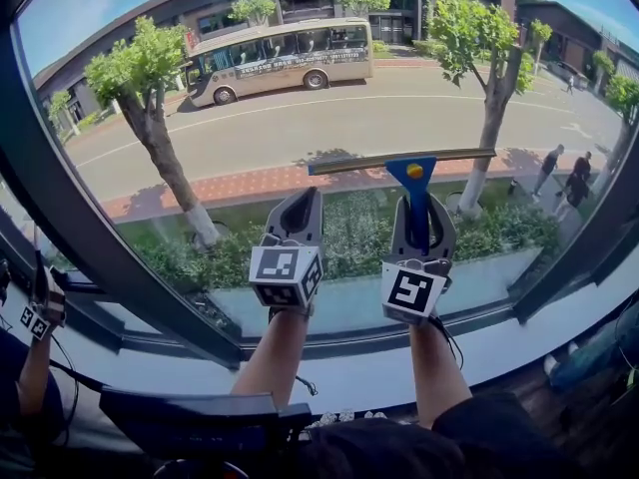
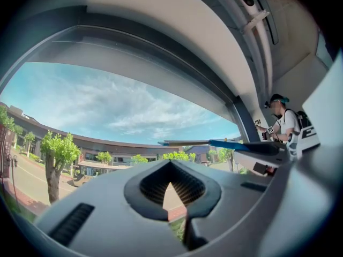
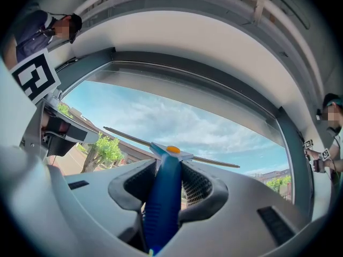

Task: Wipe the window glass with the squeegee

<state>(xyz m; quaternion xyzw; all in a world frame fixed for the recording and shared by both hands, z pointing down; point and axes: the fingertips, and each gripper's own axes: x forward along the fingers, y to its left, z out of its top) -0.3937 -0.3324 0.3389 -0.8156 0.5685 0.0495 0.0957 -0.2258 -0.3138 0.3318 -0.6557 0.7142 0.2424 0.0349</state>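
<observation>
The squeegee (image 1: pixel 414 183) has a blue handle with an orange dot and a long thin blade (image 1: pixel 399 160) lying level against the window glass (image 1: pixel 329 108). My right gripper (image 1: pixel 419 208) is shut on the handle, which runs up between its jaws in the right gripper view, where the squeegee (image 3: pixel 163 194) crosses the sky. My left gripper (image 1: pixel 299 200) is raised beside it to the left, shut and holding nothing, just below the blade's left end. From the left gripper view, the left gripper (image 2: pixel 171 199) shows only glass beyond, with the squeegee (image 2: pixel 214 143) to its right.
A dark window frame (image 1: pixel 70 218) slants down the left and a pale sill (image 1: pixel 349 377) runs below the glass. Another person's arm with a marker cube (image 1: pixel 40 317) is at the far left. A further person (image 2: pixel 281 125) stands to the right. Outside are a bus (image 1: pixel 280 58) and trees.
</observation>
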